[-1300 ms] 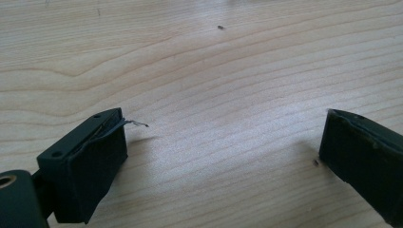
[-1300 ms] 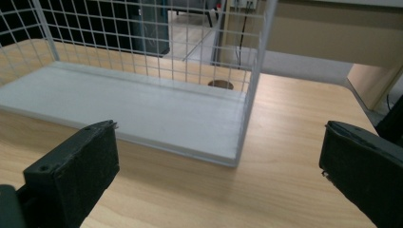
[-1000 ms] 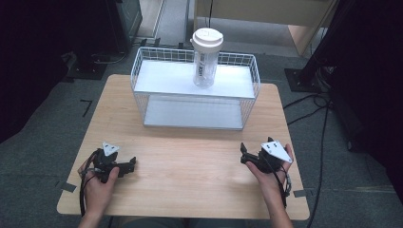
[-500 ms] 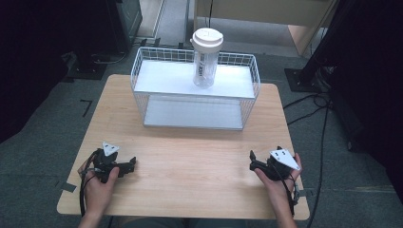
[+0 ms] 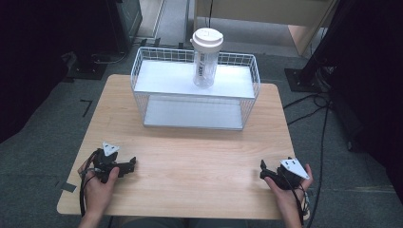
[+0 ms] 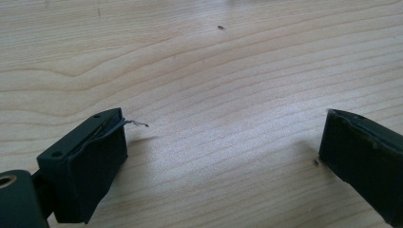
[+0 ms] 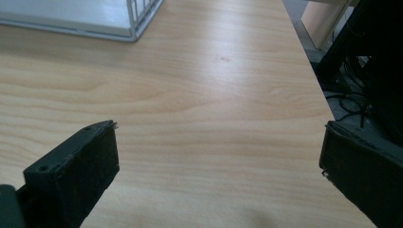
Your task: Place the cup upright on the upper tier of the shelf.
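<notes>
On the table (image 5: 190,156) at 7 o'clock your left gripper (image 5: 129,166), jaws apart, at 5 o'clock your right gripper (image 5: 263,172), jaws apart too, bottle (image 5: 205,58) at 12 o'clock in the basket (image 5: 190,126).

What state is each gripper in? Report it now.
Left gripper: open, holding nothing, over the light wooden table.
Right gripper: open, holding nothing, over the same table.

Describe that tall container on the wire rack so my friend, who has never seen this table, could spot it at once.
Start at the wooden table and look to its far edge, where a white wire basket shelf stands. On its upper level, right of the middle, a clear plastic bottle stands upright. Its wide white lid and dark lettering down the side set it apart; it is the one thing resting on the shelf.
</notes>
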### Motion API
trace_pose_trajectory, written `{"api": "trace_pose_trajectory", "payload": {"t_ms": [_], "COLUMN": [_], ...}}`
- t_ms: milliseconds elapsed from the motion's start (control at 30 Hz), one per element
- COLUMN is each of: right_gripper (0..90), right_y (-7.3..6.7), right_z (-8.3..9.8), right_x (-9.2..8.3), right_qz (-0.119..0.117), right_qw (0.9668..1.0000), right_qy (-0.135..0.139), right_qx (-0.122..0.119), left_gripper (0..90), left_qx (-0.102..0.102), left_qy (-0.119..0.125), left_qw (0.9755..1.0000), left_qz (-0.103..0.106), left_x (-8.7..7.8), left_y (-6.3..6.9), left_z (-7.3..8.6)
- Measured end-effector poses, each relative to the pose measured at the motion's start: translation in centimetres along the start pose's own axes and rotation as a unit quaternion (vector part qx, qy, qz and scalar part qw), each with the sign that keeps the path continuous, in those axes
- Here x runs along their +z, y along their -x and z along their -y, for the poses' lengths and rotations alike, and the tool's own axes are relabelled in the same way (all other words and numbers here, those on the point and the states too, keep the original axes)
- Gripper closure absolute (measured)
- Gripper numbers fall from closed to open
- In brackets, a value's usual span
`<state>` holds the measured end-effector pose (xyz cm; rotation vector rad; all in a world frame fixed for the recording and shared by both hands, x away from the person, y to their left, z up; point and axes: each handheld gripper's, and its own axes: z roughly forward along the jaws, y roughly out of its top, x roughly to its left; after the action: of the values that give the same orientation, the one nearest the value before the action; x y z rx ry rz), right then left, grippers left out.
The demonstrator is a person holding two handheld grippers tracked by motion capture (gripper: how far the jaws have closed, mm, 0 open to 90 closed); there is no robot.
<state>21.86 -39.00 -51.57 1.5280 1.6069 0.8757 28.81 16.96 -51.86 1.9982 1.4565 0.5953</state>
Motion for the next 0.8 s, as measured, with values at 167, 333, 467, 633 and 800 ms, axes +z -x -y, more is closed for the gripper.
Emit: {"api": "trace_pose_trajectory", "payload": {"t_ms": [167,333,467,633,800], "right_gripper": [0.0,0.0,0.0,5.2,5.3], "right_y": [0.9,1.4,1.9,2.0,2.2], "right_z": [0.8,1.0,1.1,1.3,1.4], "right_x": [-0.3,-0.6,-0.3,-0.2,-0.2], "right_qz": [0.003,0.001,0.018,0.01,-0.005], "right_qw": [0.9998,0.9998,0.9977,0.9943,0.9926], "right_qy": [-0.018,-0.02,-0.065,-0.106,-0.118], "right_qx": [-0.002,0.001,-0.008,-0.004,0.027], "left_gripper": [2.4,2.4,2.4,2.4,2.4], "left_qx": [0.0,0.0,0.0,0.0,0.0], "left_qy": [0.0,0.0,0.0,0.0,0.0], "left_qw": [1.0,1.0,1.0,1.0,1.0], "left_qz": [0.0,0.0,0.0,0.0,0.0], "left_x": [0.0,0.0,0.0,0.0,0.0], "left_y": [0.0,0.0,0.0,0.0,0.0], "left_z": [0.0,0.0,0.0,0.0,0.0]}}
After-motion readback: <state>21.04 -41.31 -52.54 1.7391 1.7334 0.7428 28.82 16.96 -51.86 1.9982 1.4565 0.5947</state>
